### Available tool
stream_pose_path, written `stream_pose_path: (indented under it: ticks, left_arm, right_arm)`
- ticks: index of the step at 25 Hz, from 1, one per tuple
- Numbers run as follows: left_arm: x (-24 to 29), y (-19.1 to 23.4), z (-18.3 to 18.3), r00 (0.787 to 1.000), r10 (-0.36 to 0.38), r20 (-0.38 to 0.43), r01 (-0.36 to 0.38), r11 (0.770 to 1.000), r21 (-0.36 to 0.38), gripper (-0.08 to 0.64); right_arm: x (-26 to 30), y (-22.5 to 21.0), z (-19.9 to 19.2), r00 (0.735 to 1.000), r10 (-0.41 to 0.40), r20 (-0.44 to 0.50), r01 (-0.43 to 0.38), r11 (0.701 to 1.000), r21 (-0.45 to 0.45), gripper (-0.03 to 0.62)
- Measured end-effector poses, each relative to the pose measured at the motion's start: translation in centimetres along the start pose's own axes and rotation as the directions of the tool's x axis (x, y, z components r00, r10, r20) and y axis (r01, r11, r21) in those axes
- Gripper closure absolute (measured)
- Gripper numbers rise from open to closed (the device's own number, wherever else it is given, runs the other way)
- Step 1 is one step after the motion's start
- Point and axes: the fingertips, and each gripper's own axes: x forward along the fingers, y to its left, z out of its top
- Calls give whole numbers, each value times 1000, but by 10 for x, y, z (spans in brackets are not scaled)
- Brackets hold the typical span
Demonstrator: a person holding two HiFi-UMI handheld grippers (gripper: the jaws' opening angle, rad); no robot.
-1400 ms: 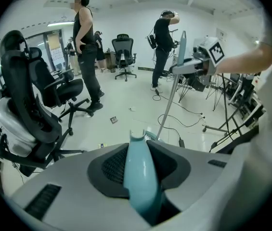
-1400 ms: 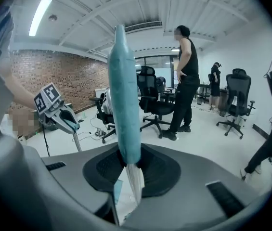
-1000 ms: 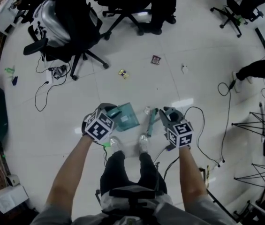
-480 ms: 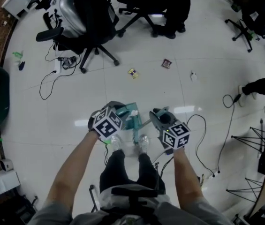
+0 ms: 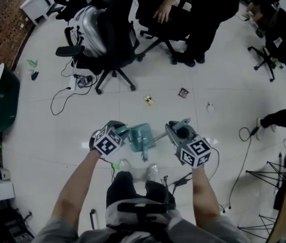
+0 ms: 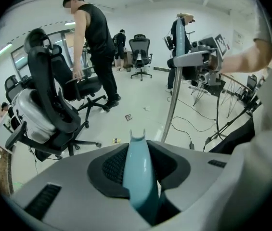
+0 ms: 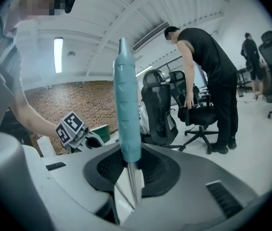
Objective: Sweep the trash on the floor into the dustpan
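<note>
My left gripper [image 5: 124,132] is shut on the teal handle [image 6: 138,172] of the teal dustpan [image 5: 141,137], which hangs above the white floor in front of my feet. My right gripper [image 5: 176,128] is shut on the broom's teal grip [image 7: 126,109]; its jaws have just been closing on it. The broom's metal pole [image 6: 174,95] runs down towards the floor beside the dustpan. Farther out on the floor lie a yellow scrap [image 5: 148,99], a dark wrapper [image 5: 183,92] and a small white piece [image 5: 210,107].
Black office chairs [image 5: 107,34] stand beyond the trash, and a person in black [image 5: 208,9] leans on one. Cables [image 5: 62,97] trail on the floor at left and at right [image 5: 244,151]. Tripod legs [image 5: 277,178] stand far right.
My right gripper has risen and tipped up, swinging the broom more upright. The left gripper and dustpan shifted slightly forward. A person in black has come into view by the chairs.
</note>
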Motion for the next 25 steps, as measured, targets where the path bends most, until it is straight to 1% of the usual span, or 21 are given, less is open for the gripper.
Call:
stream_pose_path:
  ticks: [4,8,13,18,21,23,25]
  left_arm:
    - [-10,37,7,998,40,44,-38,998,-44,442]
    - [-4,83,24,994,54,98,-46,996,-78,442]
    - [16,139,31,995,24,92,-18,998,-60,442]
    - [34,184,38,997,27,74,-22,997,-69,442]
    - [43,210,37,998,41,57,-35,995,-98,442]
    - [50,226,42,997,58,47,-52,992,-118,442]
    - [62,237,48,997,67,36,-62,989,-131,442]
  right_arm:
    - [17,-25,35,999,-32,-5,31,995,-91,517]
    - [49,-66,62,995,-96,-35,90,986,-142,517]
    - [98,-114,72,980,-175,-96,159,975,-153,517]
    - [130,-166,79,965,-244,-95,231,963,-137,518]
    - [161,-194,79,962,-251,-104,234,960,-154,520]
    - [186,-210,82,966,-234,-113,213,962,-173,518]
    - [208,-225,78,968,-212,-138,183,964,-194,518]
